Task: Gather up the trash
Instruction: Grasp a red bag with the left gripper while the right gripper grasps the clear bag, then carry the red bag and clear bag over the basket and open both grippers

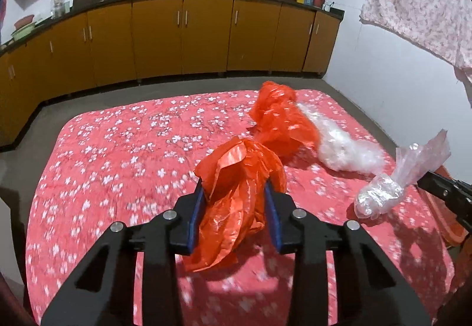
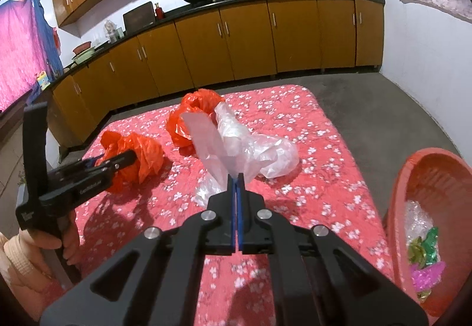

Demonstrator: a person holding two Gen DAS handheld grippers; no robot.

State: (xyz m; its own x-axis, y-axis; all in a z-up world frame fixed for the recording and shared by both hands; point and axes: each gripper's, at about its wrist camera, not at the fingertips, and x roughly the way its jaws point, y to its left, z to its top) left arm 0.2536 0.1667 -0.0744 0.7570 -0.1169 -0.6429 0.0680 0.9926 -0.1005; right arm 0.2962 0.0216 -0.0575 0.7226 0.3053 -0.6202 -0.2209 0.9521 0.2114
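My left gripper [image 1: 236,193] is shut on a crumpled orange plastic bag [image 1: 239,187] and holds it above the red floral bedspread [image 1: 118,148]; it also shows in the right wrist view [image 2: 138,157]. My right gripper [image 2: 236,178] is shut on a clear plastic bag [image 2: 206,143], which hangs from it in the left wrist view [image 1: 383,193]. A second orange bag [image 1: 280,119] and a larger clear plastic bag [image 1: 339,146] lie on the bedspread further back.
A red plastic basket [image 2: 398,208] with clear and coloured wrappers inside stands at the right of the bedspread. Brown kitchen cabinets [image 1: 177,36] with woks on the counter run along the back. Grey floor surrounds the bedspread. A floral cloth [image 1: 419,1] hangs at the right.
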